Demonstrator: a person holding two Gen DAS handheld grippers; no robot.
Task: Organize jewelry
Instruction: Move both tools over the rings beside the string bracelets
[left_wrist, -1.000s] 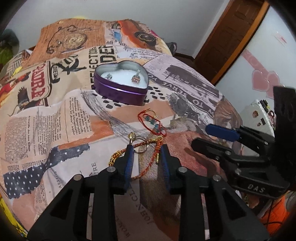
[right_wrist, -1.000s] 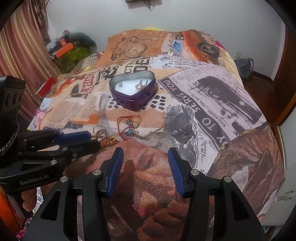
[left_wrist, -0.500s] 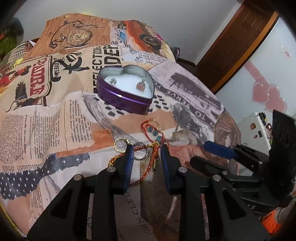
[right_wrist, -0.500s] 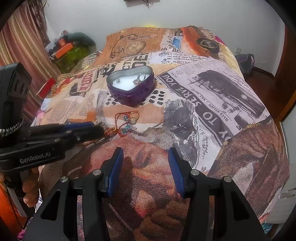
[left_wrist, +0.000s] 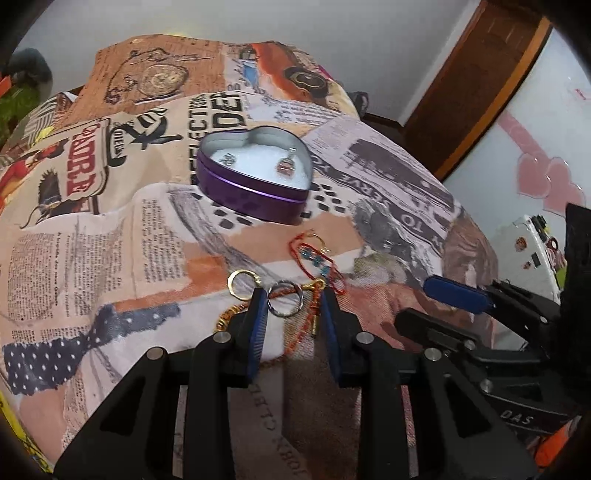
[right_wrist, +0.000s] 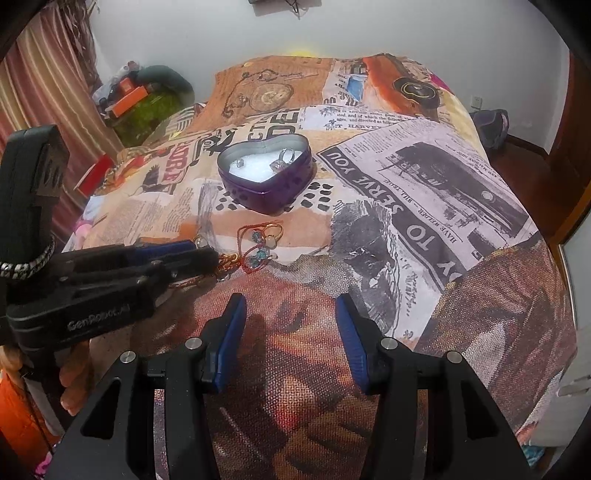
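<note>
A purple heart-shaped tin (left_wrist: 255, 192) sits open on the bed with two small pieces on its white lining; it also shows in the right wrist view (right_wrist: 266, 181). Loose jewelry lies in front of it: a silver ring (left_wrist: 285, 297), a gold ring (left_wrist: 242, 283), a red cord bracelet with blue beads (left_wrist: 317, 258) and an orange braided cord (left_wrist: 299, 332). My left gripper (left_wrist: 293, 295) is open, low over the silver ring and cord, its fingers on either side of them. My right gripper (right_wrist: 291, 306) is open and empty over the bedspread, to the right of the left one.
The bed carries a newspaper-print spread (right_wrist: 424, 192). A wooden door (left_wrist: 472, 85) and a white wall with pink hearts (left_wrist: 543, 177) stand to the right. Striped curtains (right_wrist: 40, 96) and a pile of clutter (right_wrist: 147, 99) are at the left.
My left gripper has moved forward and down over the rings and cord, and its jaws have opened slightly wider. My right gripper has barely moved.
</note>
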